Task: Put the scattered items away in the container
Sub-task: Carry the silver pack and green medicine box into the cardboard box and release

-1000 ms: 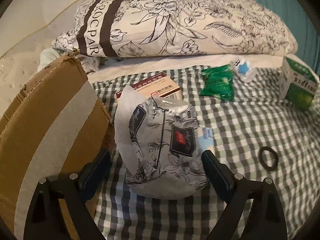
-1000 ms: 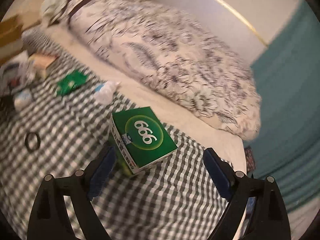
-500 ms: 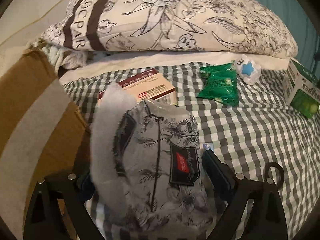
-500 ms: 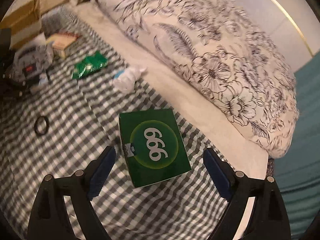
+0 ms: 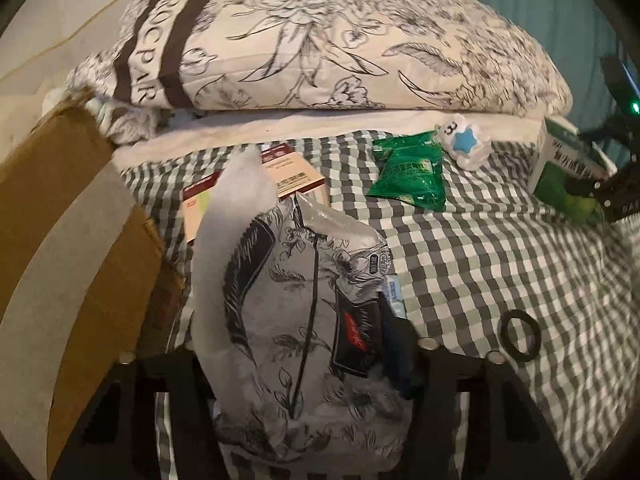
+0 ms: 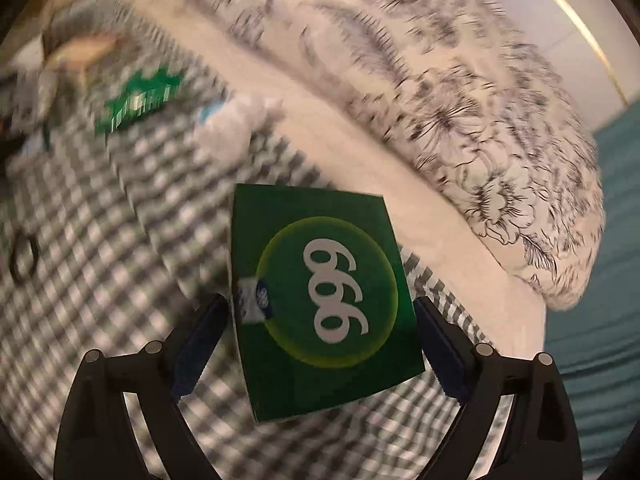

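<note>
The left gripper (image 5: 304, 364), jaws just closing, clenches the floral packet (image 5: 296, 320); the right gripper (image 6: 320, 344), released, straddles the green box (image 6: 320, 304).

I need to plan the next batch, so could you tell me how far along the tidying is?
Nothing visibly packed: the cardboard box's inside is hidden. In hand: the left gripper has just been closing on the floral tissue pack; the right gripper straddles the green 999 box, open. Left: green sachet, red-and-cream box, hair tie, star toy.
</note>
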### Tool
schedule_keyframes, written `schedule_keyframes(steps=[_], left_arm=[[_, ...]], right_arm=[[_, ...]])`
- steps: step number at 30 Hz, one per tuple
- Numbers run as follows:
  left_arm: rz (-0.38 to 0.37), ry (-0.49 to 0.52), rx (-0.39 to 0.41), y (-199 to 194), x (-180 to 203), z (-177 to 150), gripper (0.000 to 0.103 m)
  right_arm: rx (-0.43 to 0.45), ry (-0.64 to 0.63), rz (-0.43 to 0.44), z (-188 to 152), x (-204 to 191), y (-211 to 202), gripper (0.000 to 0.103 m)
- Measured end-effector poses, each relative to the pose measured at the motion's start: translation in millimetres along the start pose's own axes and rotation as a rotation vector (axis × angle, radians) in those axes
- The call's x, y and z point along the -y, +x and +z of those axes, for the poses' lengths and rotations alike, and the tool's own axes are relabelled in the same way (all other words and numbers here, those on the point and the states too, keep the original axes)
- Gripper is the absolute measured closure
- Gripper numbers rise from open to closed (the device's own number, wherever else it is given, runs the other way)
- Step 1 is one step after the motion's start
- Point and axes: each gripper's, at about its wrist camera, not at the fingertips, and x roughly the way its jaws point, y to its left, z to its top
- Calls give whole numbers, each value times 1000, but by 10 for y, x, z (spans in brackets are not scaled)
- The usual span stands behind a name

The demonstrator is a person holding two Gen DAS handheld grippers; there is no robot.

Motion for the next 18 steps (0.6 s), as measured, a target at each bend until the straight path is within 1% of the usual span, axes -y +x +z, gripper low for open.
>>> schedule_keyframes(steps=[1,3,5,6,8,10,11,12,13,15,16,18], left_arm=[[-12,-26,-3,-27,-42,-11,57],[-24,-53,-9,-94,-97,-32,61],[-32,-70,-7,-197,-125,-63,63],[-35,-76,-1,-279,-127,-84,65],[-38,-76,6,-405,-109,-103,66],[-39,-72,18,-580,-76,-118,67],[-43,-71,26,-669,-58,-129,68],[-50,-76,38,-797,-33,-150,68],[-60,-76,41,-880,-7,-163,68],[-74,-76,54,-1058,54,-200,68],[-86,-64,54,-1150,97,-232,68],[-88,-56,61,-1310,146,-298,68]], right_arm=[[10,22,1,-13,-7,-22,15],[16,85,-6,-58,-43,-90,18],[35,116,-15,-112,-117,-188,19],[30,121,-39,-151,-187,-262,19],[48,123,-95,-231,-348,-451,20],[61,158,-129,-286,-441,-618,20],[61,176,-128,-313,-484,-718,20],[65,206,-99,-360,-528,-838,20],[76,234,-91,-408,-592,-970,20],[87,264,-74,-465,-718,-1172,20],[106,277,-67,-514,-808,-1322,20],[112,299,-37,-575,-954,-1535,20]])
